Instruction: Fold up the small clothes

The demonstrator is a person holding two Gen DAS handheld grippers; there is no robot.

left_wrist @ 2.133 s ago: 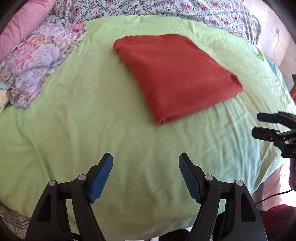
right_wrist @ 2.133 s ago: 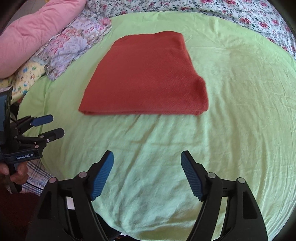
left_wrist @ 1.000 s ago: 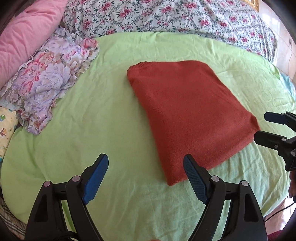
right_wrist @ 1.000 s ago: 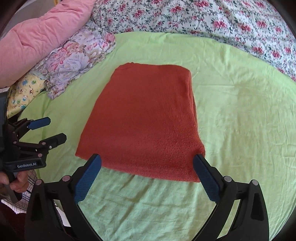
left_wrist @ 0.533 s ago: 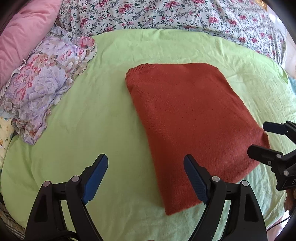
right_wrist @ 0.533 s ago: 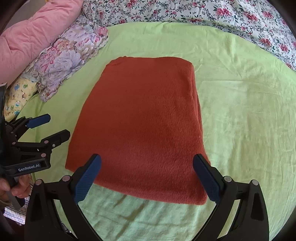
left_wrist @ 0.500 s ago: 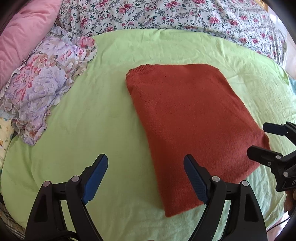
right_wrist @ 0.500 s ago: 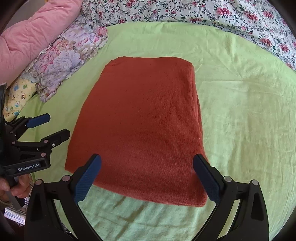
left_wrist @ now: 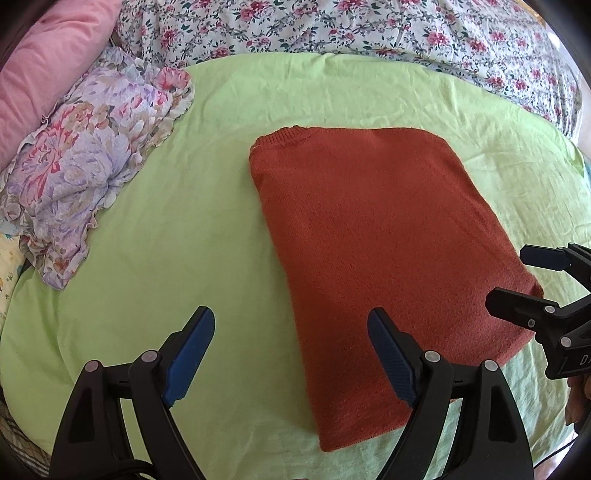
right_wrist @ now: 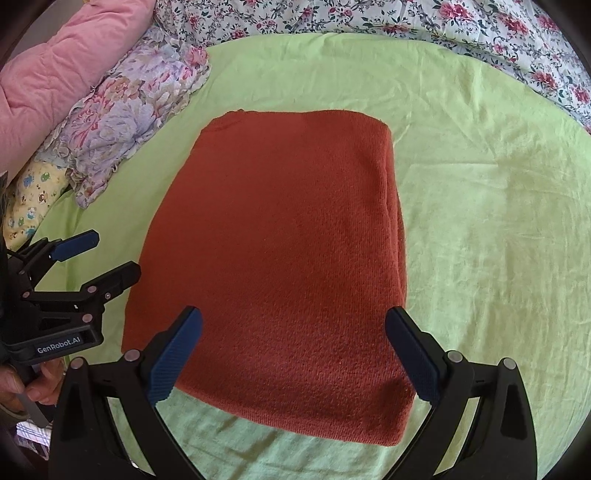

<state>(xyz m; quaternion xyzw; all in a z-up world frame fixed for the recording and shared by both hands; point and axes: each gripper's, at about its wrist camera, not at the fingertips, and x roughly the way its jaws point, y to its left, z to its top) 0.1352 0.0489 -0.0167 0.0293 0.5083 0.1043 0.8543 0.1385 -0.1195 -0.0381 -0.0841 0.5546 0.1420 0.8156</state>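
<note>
A rust-red knit garment lies folded in a flat rectangle on a light green sheet; it also fills the middle of the right wrist view. My left gripper is open and empty, hovering over the garment's near left edge, its right finger above the cloth. My right gripper is open and empty, its jaws spread wide above the garment's near edge. Each gripper shows in the other's view: the right one by the garment's right corner, the left one by its left edge.
A crumpled lilac floral garment lies at the left on the sheet, with a pink pillow behind it. A floral bedspread runs along the back. A yellow printed cloth lies at the far left.
Both grippers have moved forward from the bed's near edge to the garment's near edge. The right gripper's jaws have spread wider. The garment has not moved.
</note>
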